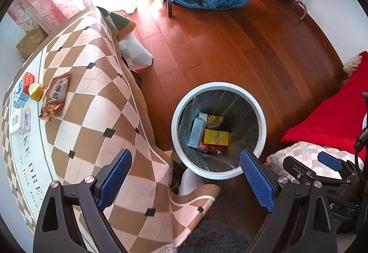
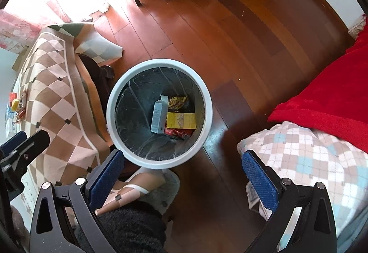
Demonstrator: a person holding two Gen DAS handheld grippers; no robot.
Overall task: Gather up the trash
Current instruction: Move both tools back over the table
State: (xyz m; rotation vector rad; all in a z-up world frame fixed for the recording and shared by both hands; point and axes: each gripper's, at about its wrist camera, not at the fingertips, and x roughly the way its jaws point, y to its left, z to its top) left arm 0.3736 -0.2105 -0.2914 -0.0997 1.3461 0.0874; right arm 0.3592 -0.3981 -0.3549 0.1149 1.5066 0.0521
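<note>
Both the left claw [image 1: 186, 174] and right claw [image 2: 182, 174] hang spread apart and hold nothing above the bin [image 2: 208, 101], where a yellow box [image 2: 181, 120] lies. Farther left, a snack wrapper [image 1: 55, 96] rests on the surface [image 1: 92, 96].

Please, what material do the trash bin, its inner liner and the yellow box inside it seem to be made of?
Trash bin: probably plastic; smooth, matte pale rim.
Liner: thin dark plastic film, judging by its shiny wrinkles.
Yellow box: likely printed cardboard; flat faces, sharp edges, slight sheen.
</note>
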